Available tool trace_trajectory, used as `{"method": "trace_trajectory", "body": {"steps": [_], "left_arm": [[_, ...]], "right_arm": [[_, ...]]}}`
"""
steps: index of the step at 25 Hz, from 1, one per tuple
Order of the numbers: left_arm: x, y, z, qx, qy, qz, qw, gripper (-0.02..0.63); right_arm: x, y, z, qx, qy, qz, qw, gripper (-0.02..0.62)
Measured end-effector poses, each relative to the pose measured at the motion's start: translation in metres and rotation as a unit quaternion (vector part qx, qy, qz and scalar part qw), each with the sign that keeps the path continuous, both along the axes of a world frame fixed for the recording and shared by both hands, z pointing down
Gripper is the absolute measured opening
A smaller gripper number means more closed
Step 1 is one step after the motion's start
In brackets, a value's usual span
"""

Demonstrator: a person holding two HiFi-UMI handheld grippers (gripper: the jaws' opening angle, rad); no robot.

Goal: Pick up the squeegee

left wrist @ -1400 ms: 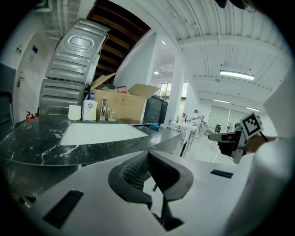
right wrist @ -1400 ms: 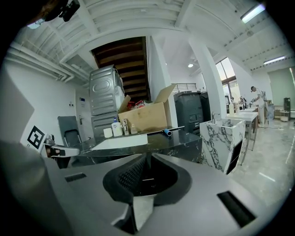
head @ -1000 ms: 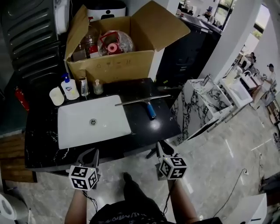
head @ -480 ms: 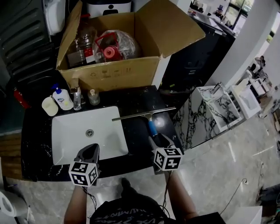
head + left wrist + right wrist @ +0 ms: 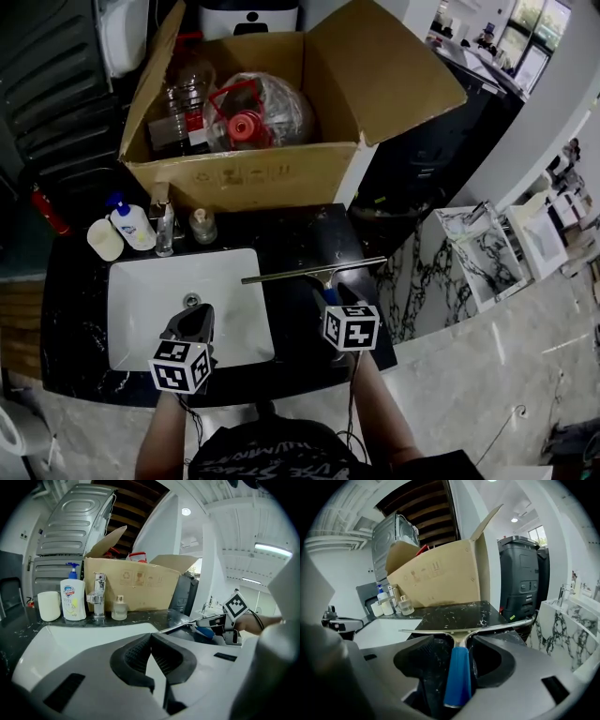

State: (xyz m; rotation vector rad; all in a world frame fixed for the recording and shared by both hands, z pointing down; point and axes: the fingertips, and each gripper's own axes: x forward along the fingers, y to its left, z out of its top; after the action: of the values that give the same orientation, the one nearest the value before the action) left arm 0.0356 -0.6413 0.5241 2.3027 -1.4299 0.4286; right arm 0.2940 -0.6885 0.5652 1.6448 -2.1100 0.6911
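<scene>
The left gripper (image 5: 192, 322) hovers over the white sink (image 5: 141, 281), jaws pressed together and empty. Right of the sink, the squeegee (image 5: 314, 273) lies on the black veined counter (image 5: 300, 230), with a thin metal blade (image 5: 497, 627) and a rounded, glossy blue handle (image 5: 457, 677). The right gripper (image 5: 328, 298) is opening, jaws astride the handle without touching it. It is best to close squarely at mid-handle, since the smooth plastic may slip.

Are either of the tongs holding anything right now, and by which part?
Nothing is held. The right tongs are opening, with the blue handle of the squeegee between them, not gripped. The left tongs are shut and empty.
</scene>
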Motion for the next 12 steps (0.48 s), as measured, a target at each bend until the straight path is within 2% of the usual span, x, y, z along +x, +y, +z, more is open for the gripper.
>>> {"method": "trace_trajectory", "body": {"steps": [5, 12], "left_arm": [[-0.003, -0.016, 0.009, -0.013, 0.0, -0.014, 0.9998, 0.02], [-0.006, -0.022, 0.018, -0.026, 0.005, -0.029, 0.9992, 0.02]], "right_arm": [[-0.005, -0.014, 0.024, -0.048, 0.027, -0.018, 0.998, 0.23], [0.0, -0.033, 0.034, -0.06, 0.085, -0.021, 0.994, 0.23]]}}
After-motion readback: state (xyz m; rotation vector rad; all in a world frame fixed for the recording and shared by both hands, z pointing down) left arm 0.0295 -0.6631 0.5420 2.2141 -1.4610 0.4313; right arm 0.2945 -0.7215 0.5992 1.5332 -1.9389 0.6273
